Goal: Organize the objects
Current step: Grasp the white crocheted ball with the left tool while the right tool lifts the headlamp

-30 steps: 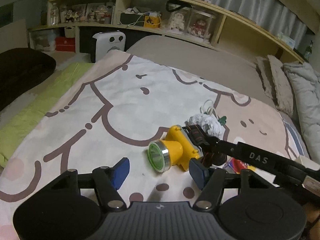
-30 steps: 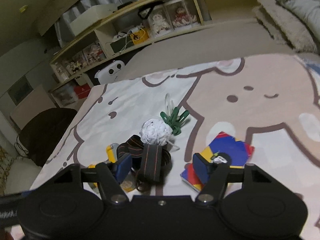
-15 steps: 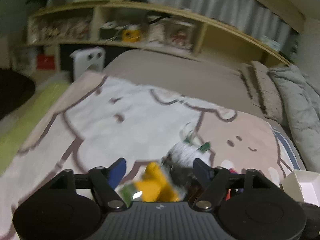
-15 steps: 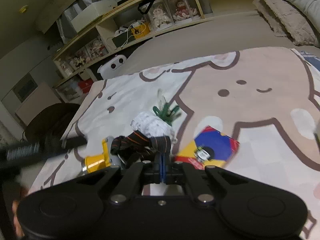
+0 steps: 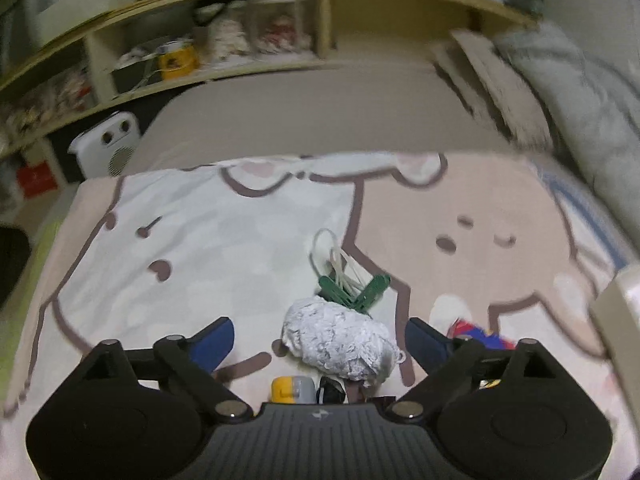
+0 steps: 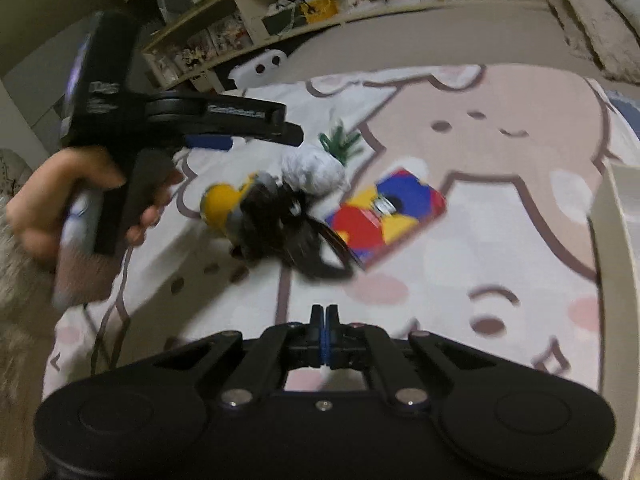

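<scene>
Your right claw [image 6: 324,334] is pinched fully closed at 6 o'clock with nothing visible between its pads, while your left claw [image 5: 316,340] stands wide over the white crumpled ball [image 5: 338,340], likely framing a pickup. Beyond, on the bed [image 6: 500,240], the yellow headlamp [image 6: 228,204], tangled in its dark strap, lies beside the colourful box [image 6: 390,216]. At 3 o'clock a white container's rim [image 6: 612,248] shows, contents hidden.
</scene>
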